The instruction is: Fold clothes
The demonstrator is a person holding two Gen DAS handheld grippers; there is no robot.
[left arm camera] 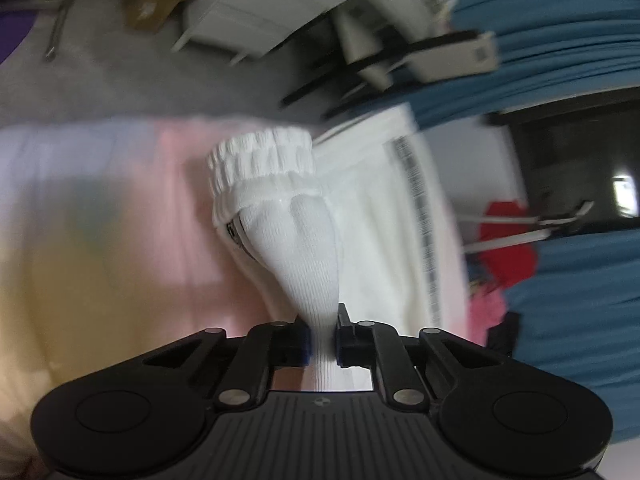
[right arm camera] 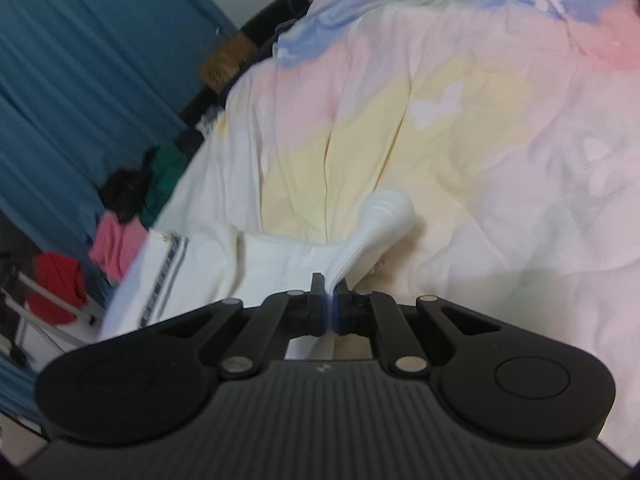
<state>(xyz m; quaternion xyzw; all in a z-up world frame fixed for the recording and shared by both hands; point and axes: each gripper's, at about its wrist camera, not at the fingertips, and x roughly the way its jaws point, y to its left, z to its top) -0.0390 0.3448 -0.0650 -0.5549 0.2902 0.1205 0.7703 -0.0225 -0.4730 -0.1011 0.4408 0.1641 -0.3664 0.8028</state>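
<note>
White ribbed fabric of a garment (left arm camera: pixel 296 232) bunches between the pads of the left gripper (left arm camera: pixel 322 338), which pinches it just below the elastic waistband (left arm camera: pixel 262 156); it lies on a pastel bedspread (left arm camera: pixel 120 240). From the right wrist, the right gripper (right arm camera: pixel 330 306) clamps another fold of the white garment (right arm camera: pixel 280 256) on the bedspread (right arm camera: pixel 480 160), beside blue curtains (right arm camera: pixel 80 60).

No text, label, brand or number can be read anywhere.
</note>
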